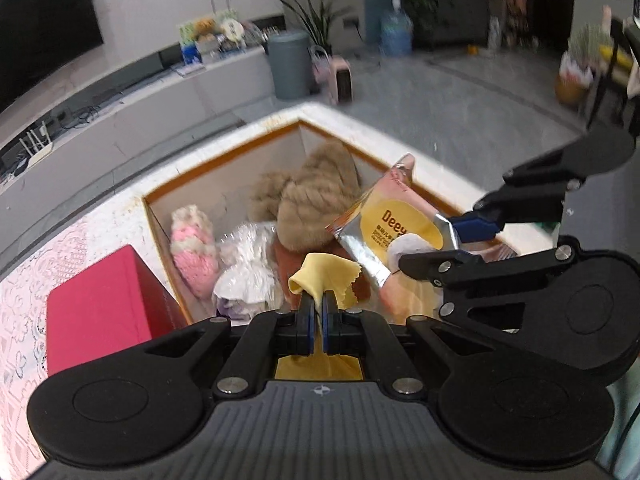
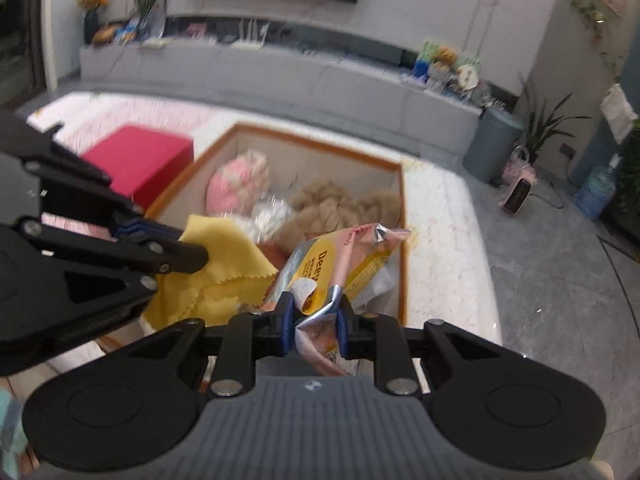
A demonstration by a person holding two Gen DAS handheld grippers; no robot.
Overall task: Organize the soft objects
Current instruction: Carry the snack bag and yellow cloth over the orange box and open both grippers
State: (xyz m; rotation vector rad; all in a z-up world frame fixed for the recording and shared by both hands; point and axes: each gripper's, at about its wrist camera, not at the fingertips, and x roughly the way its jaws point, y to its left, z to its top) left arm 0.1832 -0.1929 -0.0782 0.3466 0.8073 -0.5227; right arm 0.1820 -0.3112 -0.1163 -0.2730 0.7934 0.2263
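Your left gripper (image 1: 319, 300) is pinching the yellow cloth (image 1: 326, 276) tight above the box (image 1: 224, 152). Your right gripper (image 2: 314, 312) is clamping the crumpled snack packet (image 2: 340, 256) between its 2 part-open fingers, just beside the cloth.

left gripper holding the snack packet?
No, the left gripper is shut on the yellow cloth; the snack packet is clamped in the right gripper.

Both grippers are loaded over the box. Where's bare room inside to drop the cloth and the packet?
Bare box floor shows along the far wall, behind the pink knit and tan plush. The middle is crowded with them and a clear bag. The near part is hidden under the cloth in the left gripper and the packet in the right gripper.
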